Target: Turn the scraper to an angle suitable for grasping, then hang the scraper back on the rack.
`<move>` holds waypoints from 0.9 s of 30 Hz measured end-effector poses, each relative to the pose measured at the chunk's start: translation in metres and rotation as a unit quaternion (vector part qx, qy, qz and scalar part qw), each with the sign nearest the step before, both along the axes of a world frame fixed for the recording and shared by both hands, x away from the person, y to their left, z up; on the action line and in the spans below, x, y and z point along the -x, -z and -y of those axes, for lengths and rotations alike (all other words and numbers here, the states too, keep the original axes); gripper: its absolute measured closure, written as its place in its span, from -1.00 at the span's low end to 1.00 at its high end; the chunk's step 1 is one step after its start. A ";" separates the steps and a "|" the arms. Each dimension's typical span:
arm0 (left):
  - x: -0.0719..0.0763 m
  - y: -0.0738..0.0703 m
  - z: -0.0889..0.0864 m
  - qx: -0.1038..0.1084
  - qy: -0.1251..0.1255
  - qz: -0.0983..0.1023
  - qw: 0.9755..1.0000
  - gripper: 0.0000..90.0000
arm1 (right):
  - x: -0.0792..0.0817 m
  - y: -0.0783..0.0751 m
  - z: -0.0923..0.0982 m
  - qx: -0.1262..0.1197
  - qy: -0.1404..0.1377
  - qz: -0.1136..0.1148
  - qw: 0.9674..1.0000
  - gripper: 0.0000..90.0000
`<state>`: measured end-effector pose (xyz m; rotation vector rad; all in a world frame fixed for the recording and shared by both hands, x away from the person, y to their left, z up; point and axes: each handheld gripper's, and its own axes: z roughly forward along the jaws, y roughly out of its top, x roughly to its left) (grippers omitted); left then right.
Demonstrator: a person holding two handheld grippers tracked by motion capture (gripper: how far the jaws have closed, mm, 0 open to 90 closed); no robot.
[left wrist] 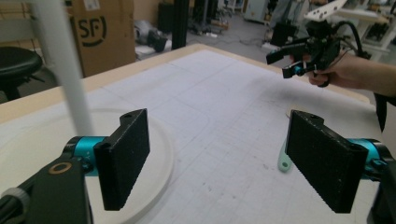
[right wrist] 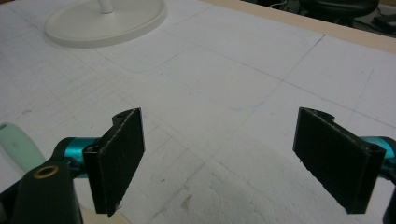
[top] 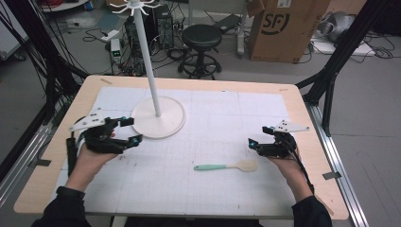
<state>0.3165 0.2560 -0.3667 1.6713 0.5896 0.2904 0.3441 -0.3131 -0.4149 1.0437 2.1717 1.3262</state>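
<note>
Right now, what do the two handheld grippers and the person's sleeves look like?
Both the left gripper and right gripper have black bodies, teal collars behind flat, rectangular, textured black pads, a brass-coloured ring at a pivot, and a grey three-cornered plate on top. A black cable trails from the right one. The sleeves are dark.

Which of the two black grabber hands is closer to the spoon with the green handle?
The right gripper, at the right of the high view. The spatula lies just below and beside it, while the left gripper is across the table, by the white stand's base.
</note>
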 end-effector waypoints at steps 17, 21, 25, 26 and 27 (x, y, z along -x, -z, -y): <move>0.000 0.017 -0.037 -0.013 -0.034 -0.005 0.999 -0.58 | 0.001 -0.001 0.001 -0.009 -0.011 -0.005 1.000 -0.65; 0.000 0.018 -0.038 -0.016 -0.035 -0.007 0.999 -0.58 | 0.002 -0.003 0.002 -0.024 -0.027 -0.001 0.999 -0.66; -0.001 0.020 -0.037 -0.029 -0.040 -0.010 0.999 -0.58 | 0.004 -0.005 -0.003 -0.041 -0.065 0.000 0.997 -0.64; -0.001 0.021 -0.037 -0.032 -0.038 -0.011 0.999 -0.58 | 0.005 -0.004 -0.004 -0.045 -0.081 -0.004 0.996 -0.62; -0.001 0.021 -0.037 -0.034 -0.037 -0.013 0.999 -0.58 | 0.005 -0.004 -0.007 -0.045 -0.097 -0.006 0.994 -0.60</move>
